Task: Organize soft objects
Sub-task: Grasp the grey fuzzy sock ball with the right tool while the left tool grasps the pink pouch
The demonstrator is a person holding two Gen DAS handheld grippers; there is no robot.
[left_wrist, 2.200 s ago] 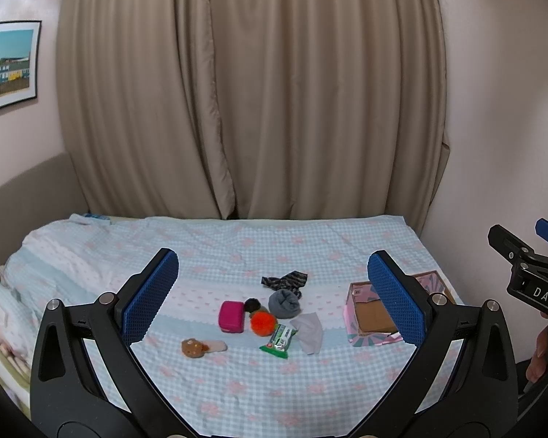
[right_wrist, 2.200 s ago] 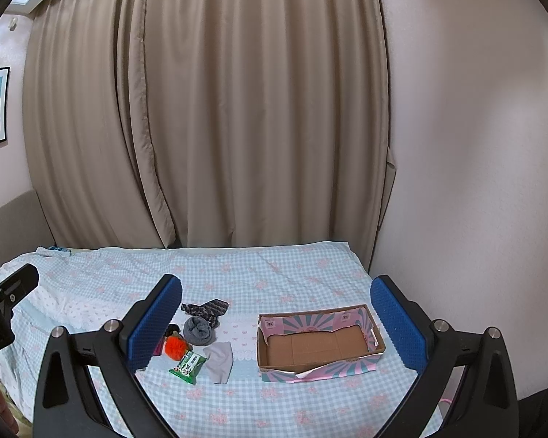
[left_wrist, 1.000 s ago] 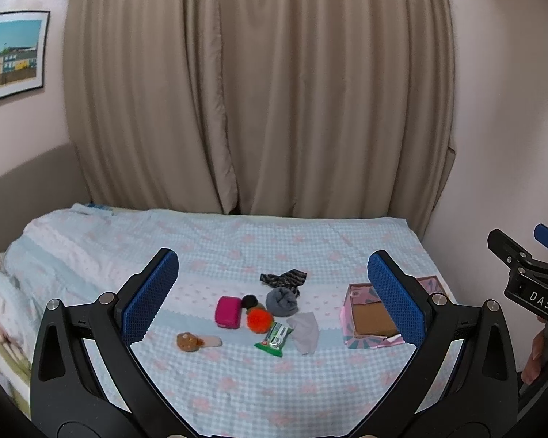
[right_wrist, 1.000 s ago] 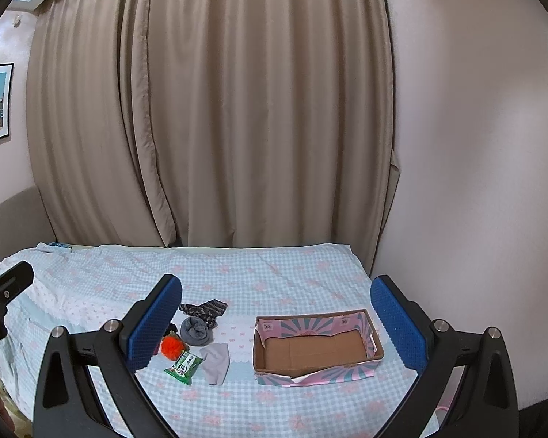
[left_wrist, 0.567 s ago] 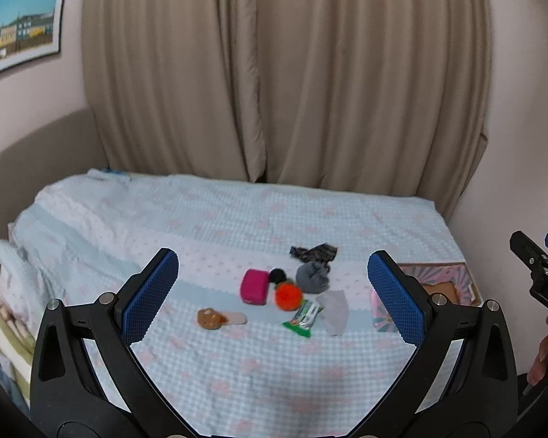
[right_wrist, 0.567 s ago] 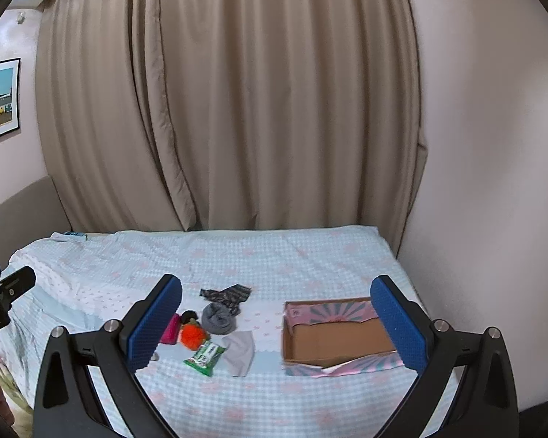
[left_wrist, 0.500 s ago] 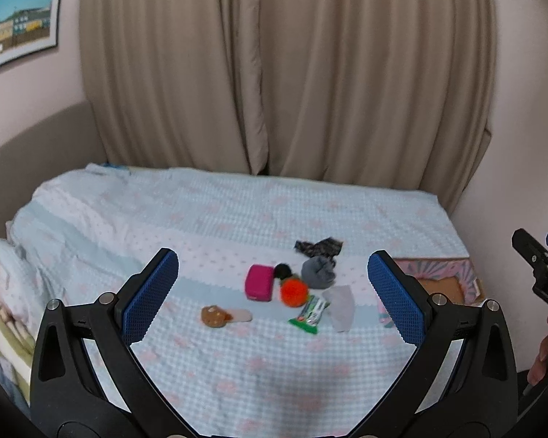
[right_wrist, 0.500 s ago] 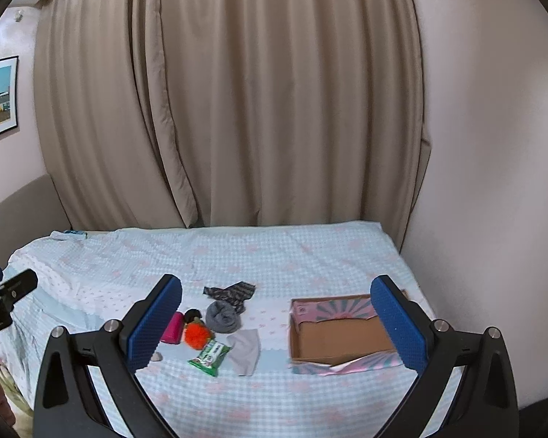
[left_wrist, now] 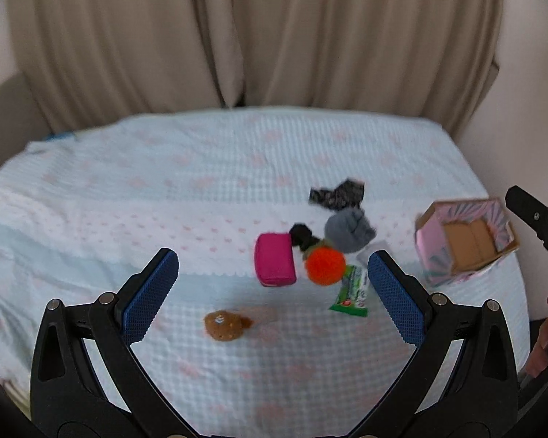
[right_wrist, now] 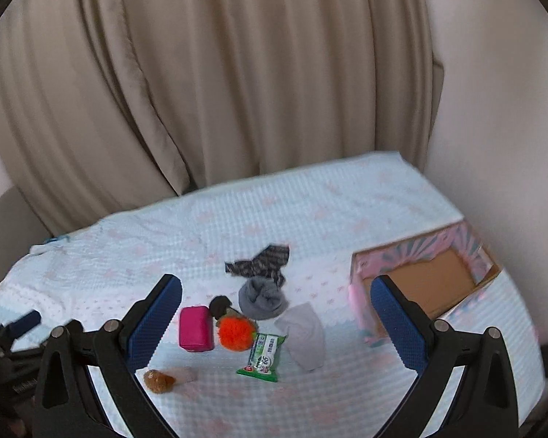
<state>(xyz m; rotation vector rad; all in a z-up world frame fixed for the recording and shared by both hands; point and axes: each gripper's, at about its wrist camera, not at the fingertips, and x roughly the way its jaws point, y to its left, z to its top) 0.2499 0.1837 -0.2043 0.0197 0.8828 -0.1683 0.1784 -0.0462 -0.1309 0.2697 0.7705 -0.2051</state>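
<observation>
Small soft things lie in a cluster on the bed: a magenta pouch (left_wrist: 274, 264) (right_wrist: 195, 332), an orange pom-pom (left_wrist: 325, 266) (right_wrist: 236, 333), a grey balled sock (left_wrist: 349, 235) (right_wrist: 261, 299), a dark patterned cloth (left_wrist: 337, 194) (right_wrist: 261, 262), a pale grey cloth (right_wrist: 305, 334), a green wipes packet (left_wrist: 350, 292) (right_wrist: 263, 357) and a brown plush (left_wrist: 223, 325) (right_wrist: 158, 380). An open pink cardboard box (left_wrist: 465, 241) (right_wrist: 425, 286) sits to their right. My left gripper (left_wrist: 272, 292) and right gripper (right_wrist: 276, 317) both hover open above the bed, holding nothing.
The bed (left_wrist: 164, 189) has a pale blue checked cover with pink hearts. Beige curtains (right_wrist: 219, 73) hang behind it, and a wall (right_wrist: 500, 109) closes the right side. A hand (left_wrist: 542, 343) holds the other gripper at the right edge of the left wrist view.
Both grippers have moved forward and tilted down toward the bed, so the objects and the box look larger and nearer. Nothing on the bed has moved.
</observation>
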